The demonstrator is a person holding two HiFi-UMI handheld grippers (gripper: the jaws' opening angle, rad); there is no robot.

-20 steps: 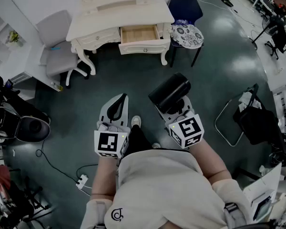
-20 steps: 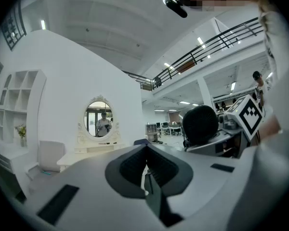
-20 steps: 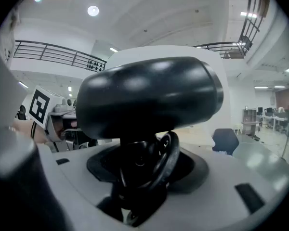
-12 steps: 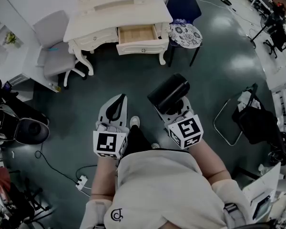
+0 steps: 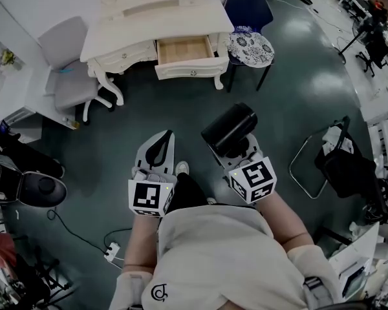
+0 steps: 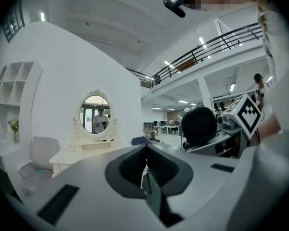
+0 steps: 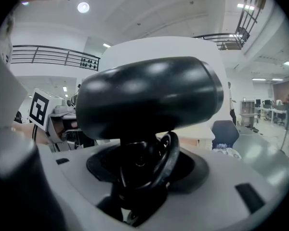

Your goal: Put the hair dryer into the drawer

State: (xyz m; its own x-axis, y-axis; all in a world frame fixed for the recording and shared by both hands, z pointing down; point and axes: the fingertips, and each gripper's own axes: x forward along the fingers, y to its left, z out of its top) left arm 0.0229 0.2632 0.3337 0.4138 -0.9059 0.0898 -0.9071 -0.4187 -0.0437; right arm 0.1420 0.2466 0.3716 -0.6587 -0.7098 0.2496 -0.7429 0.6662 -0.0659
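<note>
A black hair dryer (image 5: 229, 126) stands in my right gripper (image 5: 238, 148), whose jaws are shut on its handle. In the right gripper view the dryer's barrel (image 7: 149, 95) fills the middle, with the handle and a loop of cord between the jaws of that gripper (image 7: 147, 170). My left gripper (image 5: 161, 136) is beside it, shut and holding nothing; its tips (image 6: 145, 150) meet. The white dressing table (image 5: 116, 34) stands ahead across the floor, its wooden drawer (image 5: 184, 48) pulled open and nothing visible inside. Both grippers are well short of it.
A grey chair (image 5: 68, 66) stands left of the table. A dark blue chair (image 5: 247, 8) and a patterned round stool (image 5: 251, 46) stand to its right. A black bag on a folding frame (image 5: 346, 166) is at the right. A power strip (image 5: 112, 248) lies on the floor.
The table and drawer have slid slightly left in the head view. Both grippers keep the same pose, and the dryer stays in the right one.
</note>
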